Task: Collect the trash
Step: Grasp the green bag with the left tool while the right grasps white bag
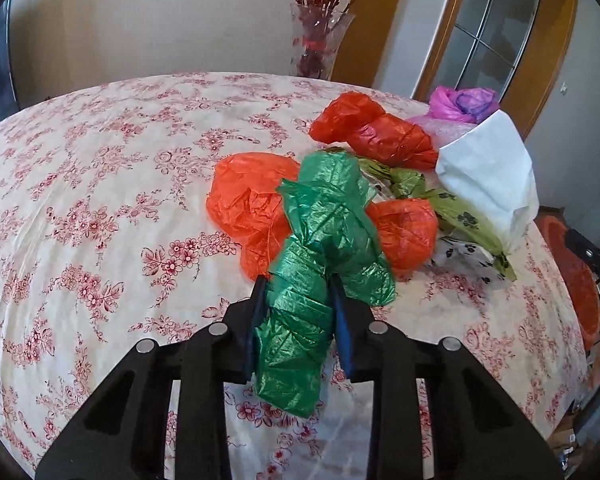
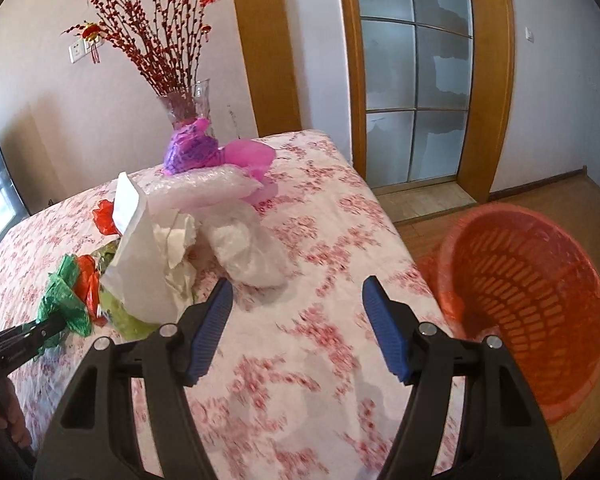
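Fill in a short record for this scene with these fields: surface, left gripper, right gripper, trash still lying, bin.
surface: table with floral cloth
left gripper: shut on green plastic bag
right gripper: open, nothing between its fingers
trash still lying: orange bags, white paper bag, purple bag, bubble wrap
bin: orange basket on the floor beside the table
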Motion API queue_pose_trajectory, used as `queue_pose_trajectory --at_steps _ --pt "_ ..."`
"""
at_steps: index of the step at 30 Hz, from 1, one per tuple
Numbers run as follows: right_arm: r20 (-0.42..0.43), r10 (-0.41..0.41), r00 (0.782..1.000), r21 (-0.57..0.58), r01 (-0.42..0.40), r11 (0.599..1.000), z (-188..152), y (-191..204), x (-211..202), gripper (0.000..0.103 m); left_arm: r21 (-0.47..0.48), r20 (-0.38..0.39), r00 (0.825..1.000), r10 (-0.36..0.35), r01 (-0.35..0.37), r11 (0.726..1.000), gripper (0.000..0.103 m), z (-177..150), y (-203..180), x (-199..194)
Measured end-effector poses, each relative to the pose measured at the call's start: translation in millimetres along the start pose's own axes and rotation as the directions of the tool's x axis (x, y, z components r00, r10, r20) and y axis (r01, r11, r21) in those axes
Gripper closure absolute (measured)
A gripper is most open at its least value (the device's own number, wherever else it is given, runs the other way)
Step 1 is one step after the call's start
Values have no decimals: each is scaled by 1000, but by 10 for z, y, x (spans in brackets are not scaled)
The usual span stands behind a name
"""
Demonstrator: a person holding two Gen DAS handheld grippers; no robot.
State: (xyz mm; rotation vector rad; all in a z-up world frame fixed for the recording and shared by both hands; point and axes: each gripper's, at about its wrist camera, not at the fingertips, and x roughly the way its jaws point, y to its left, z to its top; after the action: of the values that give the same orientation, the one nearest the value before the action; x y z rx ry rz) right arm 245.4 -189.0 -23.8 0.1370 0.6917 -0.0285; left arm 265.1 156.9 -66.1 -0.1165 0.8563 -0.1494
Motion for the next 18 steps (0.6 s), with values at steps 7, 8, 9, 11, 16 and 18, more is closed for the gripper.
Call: queue_pose_trajectory --at_steps 7,8,9,11,16,18 --pt "-48 65 997 3 -65 998 186 231 415 39 -16 48 999 4 -3 1000 73 46 83 -208" --pt "-57 68 996 -4 -69 998 208 273 490 39 -17 54 999 5 -4 1000 73 55 91 -226" --pt "-64 67 996 -10 -67 998 229 311 566 39 -19 61 998 5 -4 1000 73 71 102 -249" --pt "-80 59 995 -14 -61 998 254 363 682 39 -24 69 998 6 -4 1000 73 108 123 -266" --pt "-142 56 988 -8 -58 998 298 432 965 47 -32 83 996 4 -2 999 73 164 137 -295" --pt "-160 51 986 -19 -55 998 302 456 1028 56 -28 86 996 2 1 1000 73 182 130 -293"
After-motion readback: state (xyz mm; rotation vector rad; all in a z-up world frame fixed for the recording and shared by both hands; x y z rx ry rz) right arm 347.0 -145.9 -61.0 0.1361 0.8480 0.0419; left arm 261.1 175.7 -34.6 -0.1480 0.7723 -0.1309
